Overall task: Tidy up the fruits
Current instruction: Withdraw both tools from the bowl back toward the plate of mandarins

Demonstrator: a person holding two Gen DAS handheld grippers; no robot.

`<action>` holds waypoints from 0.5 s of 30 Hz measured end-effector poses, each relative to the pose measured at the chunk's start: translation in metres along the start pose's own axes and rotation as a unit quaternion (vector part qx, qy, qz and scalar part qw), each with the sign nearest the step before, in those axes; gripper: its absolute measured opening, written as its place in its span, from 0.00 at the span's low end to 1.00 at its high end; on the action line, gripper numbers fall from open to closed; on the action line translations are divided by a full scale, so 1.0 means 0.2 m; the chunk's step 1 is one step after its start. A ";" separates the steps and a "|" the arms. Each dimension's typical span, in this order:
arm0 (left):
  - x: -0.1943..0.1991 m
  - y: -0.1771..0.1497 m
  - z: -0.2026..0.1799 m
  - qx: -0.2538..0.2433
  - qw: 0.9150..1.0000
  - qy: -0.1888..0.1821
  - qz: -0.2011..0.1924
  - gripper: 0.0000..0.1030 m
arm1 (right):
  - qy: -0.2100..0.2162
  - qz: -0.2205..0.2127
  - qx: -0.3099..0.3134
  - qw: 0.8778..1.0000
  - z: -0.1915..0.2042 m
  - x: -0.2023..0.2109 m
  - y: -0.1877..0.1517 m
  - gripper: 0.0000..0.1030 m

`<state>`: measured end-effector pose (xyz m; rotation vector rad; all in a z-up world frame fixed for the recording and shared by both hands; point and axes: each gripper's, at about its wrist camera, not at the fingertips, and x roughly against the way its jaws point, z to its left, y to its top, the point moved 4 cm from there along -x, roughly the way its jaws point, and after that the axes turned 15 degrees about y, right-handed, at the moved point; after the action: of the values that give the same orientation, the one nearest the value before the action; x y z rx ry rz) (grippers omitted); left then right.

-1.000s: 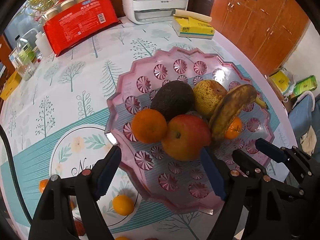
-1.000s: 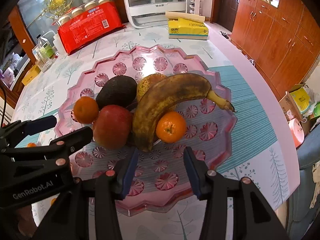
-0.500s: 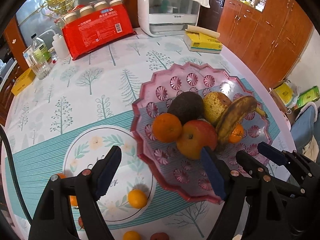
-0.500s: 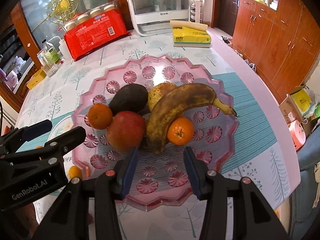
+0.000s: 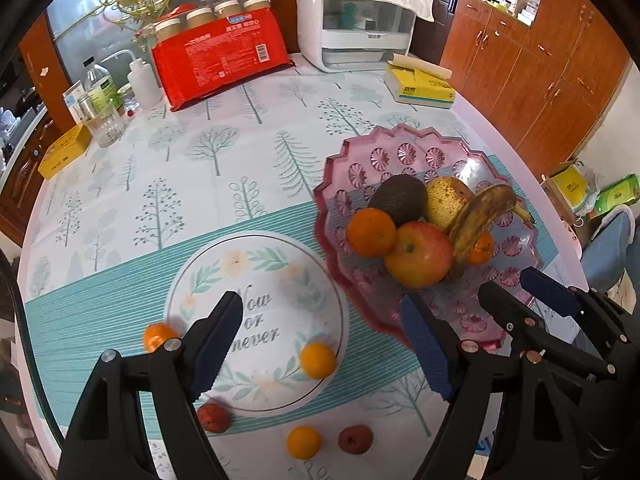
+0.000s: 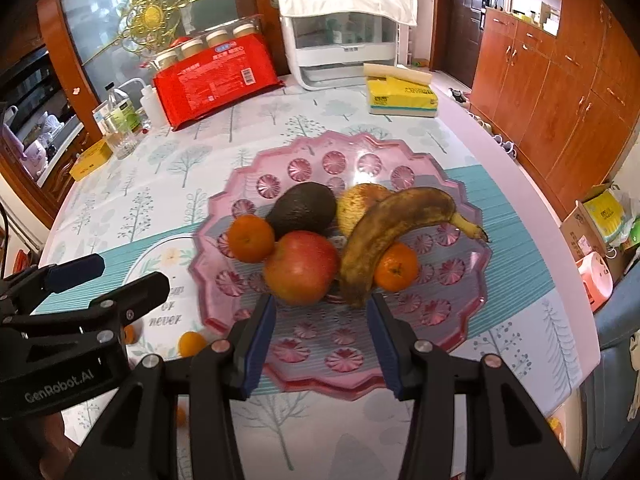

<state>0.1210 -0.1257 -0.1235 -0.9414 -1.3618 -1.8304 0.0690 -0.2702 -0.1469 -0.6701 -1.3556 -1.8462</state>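
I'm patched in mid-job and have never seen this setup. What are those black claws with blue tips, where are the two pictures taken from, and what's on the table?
No robot arm here: a person holds a two-finger gripper in each hand, and each carries a fisheye camera looking along its fingers. One picture comes from the left gripper, the other from the right gripper. Both are open and hold nothing.

On the tree-print tablecloth sits a pink plate with an avocado, a pear, a browned banana, an apple and two tangerines.

Off the plate, in the left view, lie three more tangerines and two small red fruits, too blurred to name.
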 end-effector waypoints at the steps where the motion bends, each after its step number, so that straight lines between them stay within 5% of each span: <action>1: 0.01 0.00 0.02 0.001 1.000 0.002 -0.001 0.78 | 0.001 -0.001 0.002 1.000 0.02 0.01 0.00 0.47; 15: 0.06 -0.09 0.33 0.031 0.999 0.040 -0.011 0.78 | 0.028 -0.014 0.043 0.999 0.30 0.03 0.01 0.47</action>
<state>0.1101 -0.0594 -0.1092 -0.8169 -1.3767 -1.8119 0.0660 -0.2154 -0.1240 -0.5546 -1.4054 -1.8046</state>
